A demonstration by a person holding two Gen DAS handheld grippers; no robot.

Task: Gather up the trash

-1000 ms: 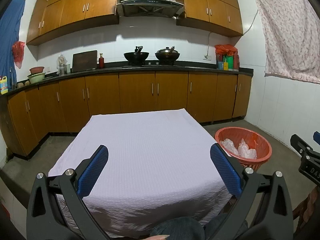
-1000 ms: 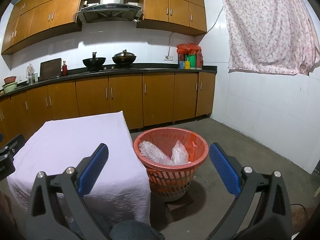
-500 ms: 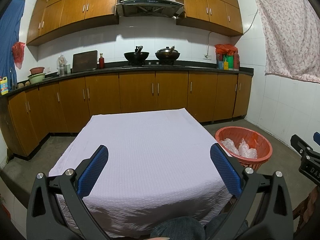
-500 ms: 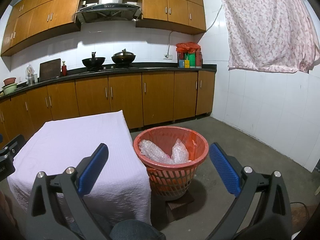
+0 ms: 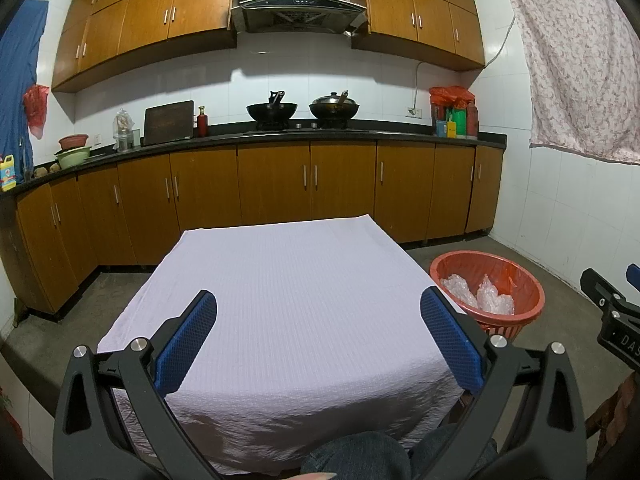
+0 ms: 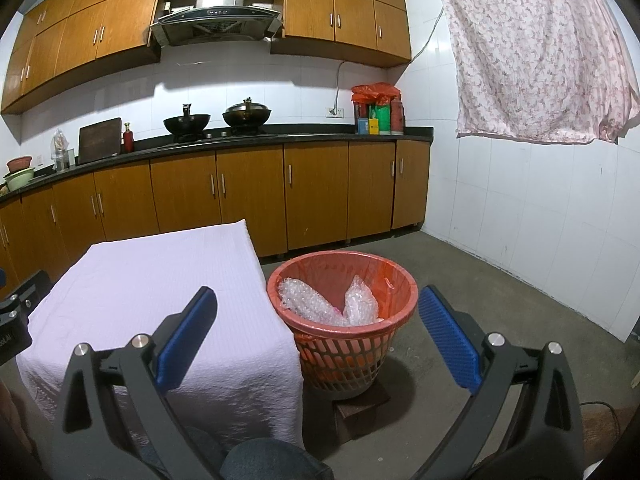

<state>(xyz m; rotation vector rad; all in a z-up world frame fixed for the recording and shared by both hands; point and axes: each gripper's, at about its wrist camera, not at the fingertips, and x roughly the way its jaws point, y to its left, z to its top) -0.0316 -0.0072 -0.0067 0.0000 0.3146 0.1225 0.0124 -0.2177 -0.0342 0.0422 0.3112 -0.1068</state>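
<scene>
No shift; "DAS" on right hand-held gripper point(image 6: 318, 294)

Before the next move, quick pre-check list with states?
1. Left tool open, nothing held: ok.
2. Right tool open, nothing held: ok.
3. Orange basket upright beside the table, reachable: ok.
4. Bubble wrap inside the basket: ok.
5. Trash left on the white tablecloth: none visible, ok.
6. Trash on the floor behind the table or under it: cannot tell.
</scene>
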